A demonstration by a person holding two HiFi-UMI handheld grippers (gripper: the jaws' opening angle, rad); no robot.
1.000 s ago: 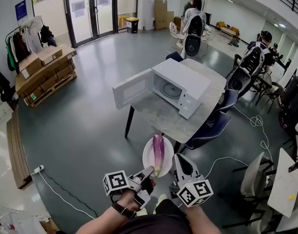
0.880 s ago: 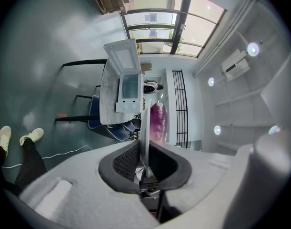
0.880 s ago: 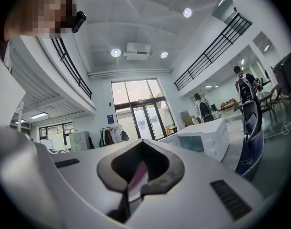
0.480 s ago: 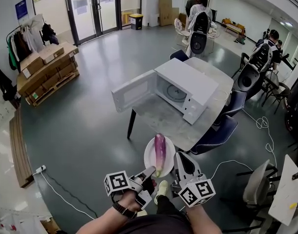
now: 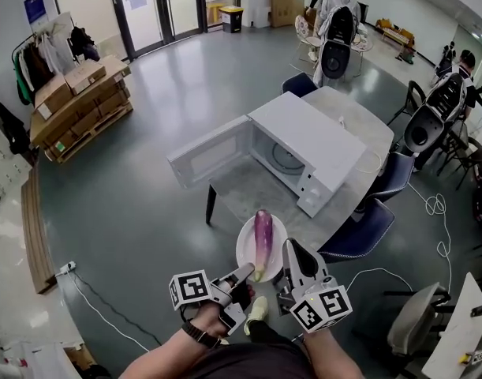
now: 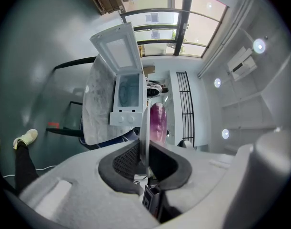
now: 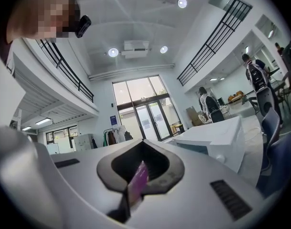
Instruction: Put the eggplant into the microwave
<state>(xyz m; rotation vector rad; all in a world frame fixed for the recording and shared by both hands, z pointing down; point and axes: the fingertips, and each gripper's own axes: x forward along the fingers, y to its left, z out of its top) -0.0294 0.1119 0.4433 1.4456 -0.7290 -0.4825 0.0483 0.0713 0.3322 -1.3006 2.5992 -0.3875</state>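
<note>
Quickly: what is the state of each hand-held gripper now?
Left hand-held gripper: closed on the rim of the white plate, which carries the eggplant.
Right hand-held gripper: closed on the same plate's rim.

Jaws of the left gripper point(image 6: 145, 157) clamp a plate point(image 6: 144, 128) by its rim. Just beyond them lies an eggplant point(image 6: 158, 123), and farther ahead an open microwave point(image 6: 125, 97) on the tabletop point(image 6: 94, 120).

Left tongs point(image 5: 244, 272) clamped on the near rim of the plate point(image 5: 246, 242), right tongs point(image 5: 289, 249) clamped on its right rim, both held roughly level, side by side, left hand point(image 5: 218, 316) just behind the plate.
</note>
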